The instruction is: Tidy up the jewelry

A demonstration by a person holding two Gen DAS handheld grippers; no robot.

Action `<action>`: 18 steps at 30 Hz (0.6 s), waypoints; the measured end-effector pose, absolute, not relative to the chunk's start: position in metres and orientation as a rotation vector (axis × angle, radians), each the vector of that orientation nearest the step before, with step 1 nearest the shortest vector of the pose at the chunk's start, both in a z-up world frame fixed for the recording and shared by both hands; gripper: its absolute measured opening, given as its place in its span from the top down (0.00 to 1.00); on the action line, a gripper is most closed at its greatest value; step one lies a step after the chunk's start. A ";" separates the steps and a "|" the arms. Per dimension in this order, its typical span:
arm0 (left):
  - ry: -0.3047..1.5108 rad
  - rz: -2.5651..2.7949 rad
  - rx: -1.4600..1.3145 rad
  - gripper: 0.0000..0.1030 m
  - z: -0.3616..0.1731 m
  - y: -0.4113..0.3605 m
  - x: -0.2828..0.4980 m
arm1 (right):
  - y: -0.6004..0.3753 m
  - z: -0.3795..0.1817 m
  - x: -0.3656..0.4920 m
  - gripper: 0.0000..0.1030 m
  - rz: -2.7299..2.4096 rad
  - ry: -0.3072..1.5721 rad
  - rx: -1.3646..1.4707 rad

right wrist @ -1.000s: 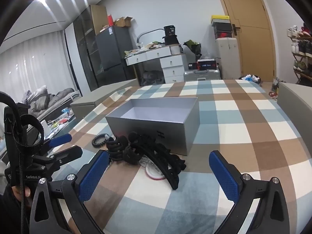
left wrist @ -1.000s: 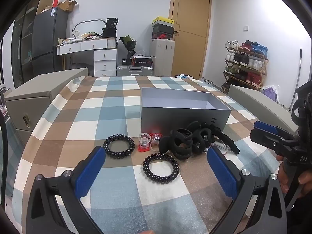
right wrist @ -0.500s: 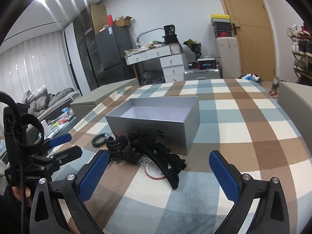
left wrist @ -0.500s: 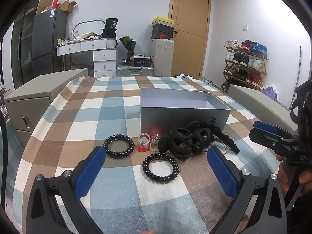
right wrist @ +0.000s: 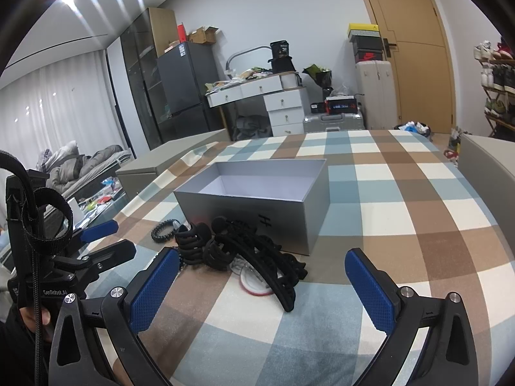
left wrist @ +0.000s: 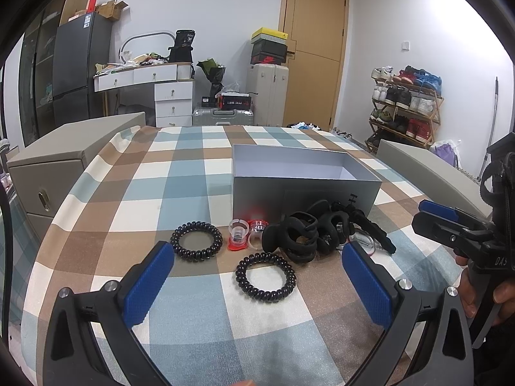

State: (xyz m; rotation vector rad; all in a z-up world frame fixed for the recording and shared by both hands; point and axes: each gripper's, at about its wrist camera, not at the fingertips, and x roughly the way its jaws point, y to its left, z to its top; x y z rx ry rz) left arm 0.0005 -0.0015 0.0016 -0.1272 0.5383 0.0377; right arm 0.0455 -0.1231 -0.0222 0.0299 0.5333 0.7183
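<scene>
An open grey box (left wrist: 305, 186) stands on the checked tablecloth; it also shows in the right wrist view (right wrist: 257, 206). In front of it lie two black spiral hair ties (left wrist: 196, 240) (left wrist: 265, 276), clear and red rings (left wrist: 239, 233), and a pile of black hair claws (left wrist: 309, 234) (right wrist: 244, 247). A long black claw clip (right wrist: 273, 273) lies over a white and red disc (right wrist: 254, 281). My left gripper (left wrist: 257, 284) is open and empty, just short of the near hair tie. My right gripper (right wrist: 262, 286) is open and empty, just short of the claw pile.
Grey cabinets (left wrist: 64, 167) (left wrist: 431, 170) flank the table on both sides. The right gripper shows at the right edge of the left wrist view (left wrist: 450, 228). The left gripper shows at the left of the right wrist view (right wrist: 80, 251). Desk, fridge and shoe rack stand far behind.
</scene>
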 end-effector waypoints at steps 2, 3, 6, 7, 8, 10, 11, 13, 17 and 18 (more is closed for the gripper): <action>0.537 0.039 -0.126 0.01 0.002 -0.001 0.000 | -0.123 -0.022 0.045 0.00 0.719 0.534 0.030; 0.537 0.038 -0.125 0.01 0.002 -0.001 0.000 | -0.123 -0.022 0.045 0.00 0.719 0.533 0.030; 0.538 0.037 -0.125 0.01 0.001 -0.001 0.001 | -0.123 -0.022 0.045 0.00 0.719 0.534 0.029; 0.539 0.037 -0.126 0.01 0.001 -0.001 0.001 | -0.123 -0.022 0.045 0.00 0.719 0.533 0.030; 0.539 0.037 -0.126 0.01 0.001 -0.001 0.001 | -0.123 -0.022 0.045 0.00 0.719 0.534 0.030; 0.538 0.038 -0.127 0.01 0.001 -0.001 0.000 | -0.123 -0.022 0.045 0.00 0.718 0.533 0.029; 0.538 0.037 -0.127 0.01 0.001 -0.001 0.000 | -0.123 -0.022 0.045 0.00 0.718 0.534 0.030; 0.537 0.038 -0.126 0.01 0.001 -0.001 0.000 | -0.123 -0.022 0.046 0.00 0.719 0.534 0.030; 0.538 0.037 -0.125 0.01 0.000 -0.001 0.000 | -0.123 -0.022 0.045 0.00 0.720 0.533 0.028; 0.538 0.036 -0.127 0.01 0.001 -0.001 0.000 | -0.122 -0.023 0.045 0.00 0.720 0.533 0.027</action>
